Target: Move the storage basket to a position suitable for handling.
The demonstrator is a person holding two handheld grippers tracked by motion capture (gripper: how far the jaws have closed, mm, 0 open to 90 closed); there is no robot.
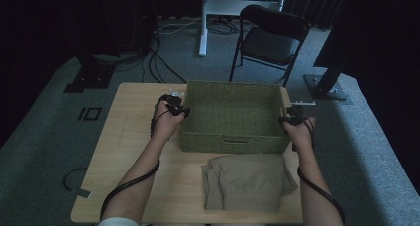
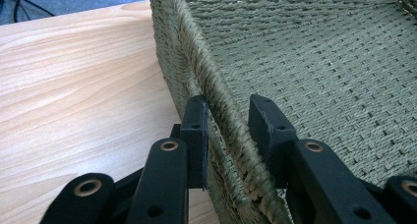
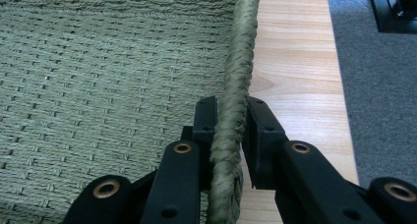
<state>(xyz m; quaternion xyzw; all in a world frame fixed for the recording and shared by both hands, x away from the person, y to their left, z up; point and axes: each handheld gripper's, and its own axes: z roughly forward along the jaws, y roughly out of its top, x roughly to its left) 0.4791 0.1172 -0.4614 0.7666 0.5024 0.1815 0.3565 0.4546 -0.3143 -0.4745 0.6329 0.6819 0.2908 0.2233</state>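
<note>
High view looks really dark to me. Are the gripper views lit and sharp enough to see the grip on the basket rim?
High view: dim, room behind nearly black, basket readable. Left gripper view: bright; weave sharp, fingers nearest the lens slightly soft. Right gripper view: bright, rim crisp between fingers, no glare.

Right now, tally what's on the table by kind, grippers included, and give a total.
Woven basket: 1
Folded beige garment: 1
Grippers: 2, the left gripper and right gripper, each clamped on the basket's rim
Total: 4
</note>
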